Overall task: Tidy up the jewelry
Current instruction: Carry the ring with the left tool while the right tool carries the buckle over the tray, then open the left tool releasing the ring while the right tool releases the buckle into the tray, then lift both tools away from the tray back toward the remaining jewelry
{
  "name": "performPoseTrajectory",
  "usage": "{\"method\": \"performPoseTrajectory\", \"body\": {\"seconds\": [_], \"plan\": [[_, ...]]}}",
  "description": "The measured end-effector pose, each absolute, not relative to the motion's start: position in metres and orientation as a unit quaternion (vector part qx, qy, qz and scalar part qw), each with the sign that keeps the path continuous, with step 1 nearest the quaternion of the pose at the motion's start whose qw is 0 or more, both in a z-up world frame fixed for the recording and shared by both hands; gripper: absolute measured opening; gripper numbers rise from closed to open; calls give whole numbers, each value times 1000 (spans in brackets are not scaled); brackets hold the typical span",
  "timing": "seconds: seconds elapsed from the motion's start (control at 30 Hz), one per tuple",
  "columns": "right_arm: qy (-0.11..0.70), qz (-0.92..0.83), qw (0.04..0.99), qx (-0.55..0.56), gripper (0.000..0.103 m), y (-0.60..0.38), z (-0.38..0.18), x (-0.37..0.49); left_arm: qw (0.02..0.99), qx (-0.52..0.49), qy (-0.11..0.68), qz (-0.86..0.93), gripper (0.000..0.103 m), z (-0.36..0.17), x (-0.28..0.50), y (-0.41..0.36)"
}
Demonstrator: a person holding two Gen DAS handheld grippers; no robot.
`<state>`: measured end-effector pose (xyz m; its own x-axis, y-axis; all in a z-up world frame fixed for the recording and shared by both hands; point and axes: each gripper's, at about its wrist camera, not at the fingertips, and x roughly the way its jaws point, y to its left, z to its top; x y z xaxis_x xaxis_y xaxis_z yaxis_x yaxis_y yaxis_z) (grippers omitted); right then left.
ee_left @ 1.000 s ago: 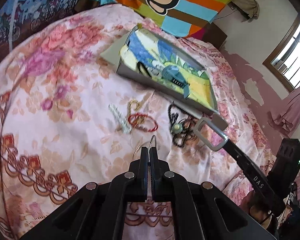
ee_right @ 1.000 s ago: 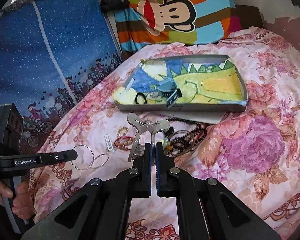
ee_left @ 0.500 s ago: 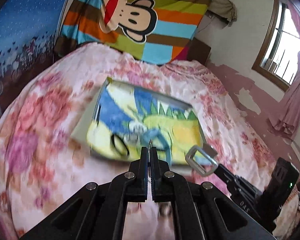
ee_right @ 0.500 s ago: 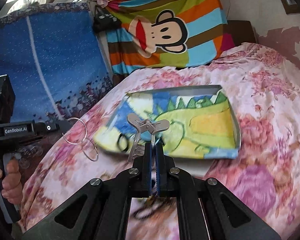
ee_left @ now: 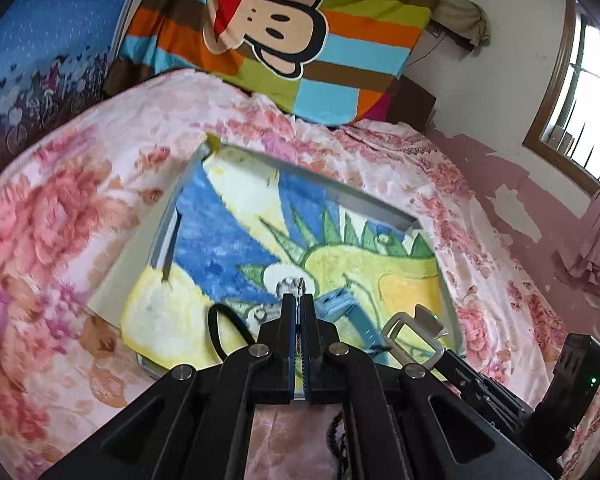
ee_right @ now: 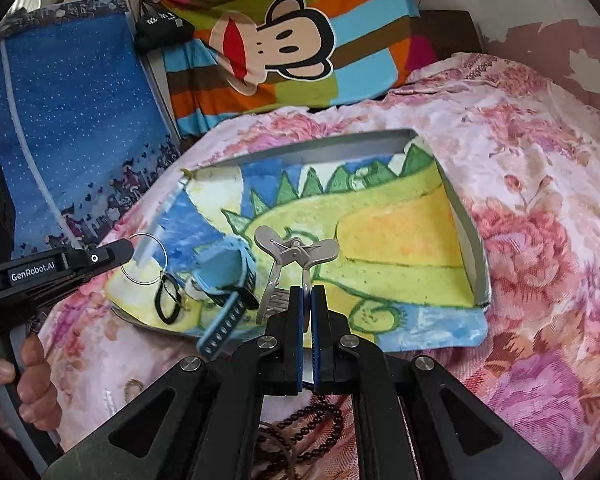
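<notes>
Bed covered by a pink flowered blanket [ee_left: 80,208]. On it lies a shallow grey tray [ee_right: 466,240] lined with a crayon dinosaur drawing in blue, yellow and green.

Left gripper [ee_left: 299,300]: jaws pressed together on thin silver hoops [ee_right: 146,258]. From its own camera only a sliver of wire shows at the fingertips; the right wrist view shows a large hoop with a smaller one hanging from it, held above the near-left corner of the tray. A hand [ee_right: 24,376] grips the handle of this tool.

Right gripper [ee_right: 307,292]: jaws clamped on a silver metal hair clip [ee_right: 294,254] with winged ends, held above the middle of the tray, over the dinosaur's body.

Already in the tray, left part: a blue watch [ee_right: 224,270] with its strap hanging over the front rim, and a black hair tie [ee_right: 167,300] beside it. A small silvery piece near the watch is too blurred to identify.

Dark bead strings [ee_right: 300,420] lie on the blanket in front of the tray, partly hidden under the right gripper.

A striped monkey-print cloth [ee_left: 276,36] hangs behind the bed; a window [ee_left: 580,100] is on the right.
</notes>
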<state>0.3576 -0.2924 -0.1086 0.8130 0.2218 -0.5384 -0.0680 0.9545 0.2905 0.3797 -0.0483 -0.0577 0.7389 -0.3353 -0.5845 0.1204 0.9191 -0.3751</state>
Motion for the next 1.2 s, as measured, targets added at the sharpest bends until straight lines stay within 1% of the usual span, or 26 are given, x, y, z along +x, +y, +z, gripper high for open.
{"method": "performPoseTrajectory", "body": {"seconds": [0.1,0.3,0.53,0.57,0.6,0.63,0.67,0.7,0.73,0.77,0.83,0.9,0.93,0.97,1.03,1.1,1.13,1.17,1.2], "plan": [[301,75,942,125,4,-289,-117,360,913,-169,350,-128,2,-72,381,-47],[296,64,947,106,4,-286,-117,359,899,-180,382,-117,2,-97,385,-41],[305,58,946,96,5,-286,-116,359,893,-169,404,-102,3,-102,385,-42],[305,57,946,96,5,-287,-115,359,892,-169,407,-102,4,-102,384,-42],[305,57,946,96,5,-288,-114,358,891,-169,410,-100,7,-102,384,-43],[304,58,946,97,5,-288,-113,356,891,-168,411,-97,18,-101,382,-43],[302,57,947,98,5,-289,-110,354,893,-168,407,-97,36,-98,380,-43],[300,57,947,98,5,-289,-109,351,896,-170,399,-98,47,-95,376,-42],[298,56,948,98,5,-291,-106,347,900,-171,389,-94,66,-90,372,-41],[297,55,948,99,5,-292,-104,344,905,-169,380,-86,73,-85,367,-41],[293,53,949,104,5,-296,-98,336,913,-160,368,-77,74,-75,358,-42],[290,51,950,109,8,-300,-94,328,916,-152,363,-76,77,-65,347,-41],[287,50,950,112,16,-302,-90,323,918,-151,360,-74,80,-61,342,-41],[282,50,952,113,30,-305,-85,316,921,-151,353,-71,83,-57,334,-40],[273,50,954,113,44,-307,-79,306,927,-153,335,-66,89,-48,318,-38],[265,52,956,111,45,-310,-68,291,933,-151,319,-62,93,-38,301,-36],[264,52,957,110,48,-312,-66,288,936,-150,314,-61,96,-33,293,-35],[259,54,958,109,56,-313,-61,280,938,-149,307,-59,98,-27,285,-34],[255,55,959,109,61,-314,-57,275,941,-149,298,-58,98,-20,276,-33]]}}
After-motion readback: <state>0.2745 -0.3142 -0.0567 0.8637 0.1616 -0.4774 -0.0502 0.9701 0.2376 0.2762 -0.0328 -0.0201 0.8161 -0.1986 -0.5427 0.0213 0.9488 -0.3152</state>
